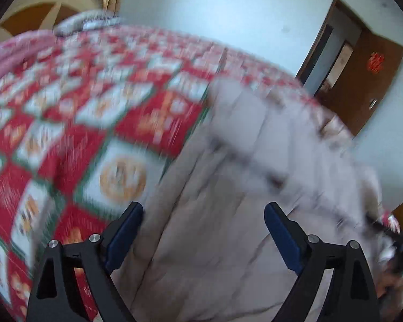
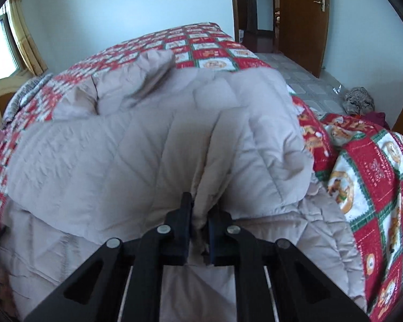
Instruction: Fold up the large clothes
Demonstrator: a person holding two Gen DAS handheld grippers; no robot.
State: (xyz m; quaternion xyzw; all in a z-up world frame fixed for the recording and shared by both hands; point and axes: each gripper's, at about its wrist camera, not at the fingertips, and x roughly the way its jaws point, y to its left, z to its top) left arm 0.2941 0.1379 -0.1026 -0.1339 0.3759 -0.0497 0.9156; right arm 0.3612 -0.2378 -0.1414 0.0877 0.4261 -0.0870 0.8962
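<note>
A large beige quilted coat [image 2: 153, 145] lies on a bed with a red, white and green patterned bedspread [image 2: 209, 51]. My right gripper [image 2: 200, 214] is shut on a bunched fold of the coat and holds it up over the rest of the garment. In the blurred left wrist view the coat [image 1: 228, 187] fills the lower right. My left gripper [image 1: 203, 210] is open and empty just above the coat, next to its left edge on the bedspread [image 1: 94, 123].
A wooden headboard [image 1: 35, 13] and a window stand behind the bed. An open brown door [image 2: 301, 18] is at the far right. A bundle of cloth [image 2: 357, 102] lies on the tiled floor beside the bed.
</note>
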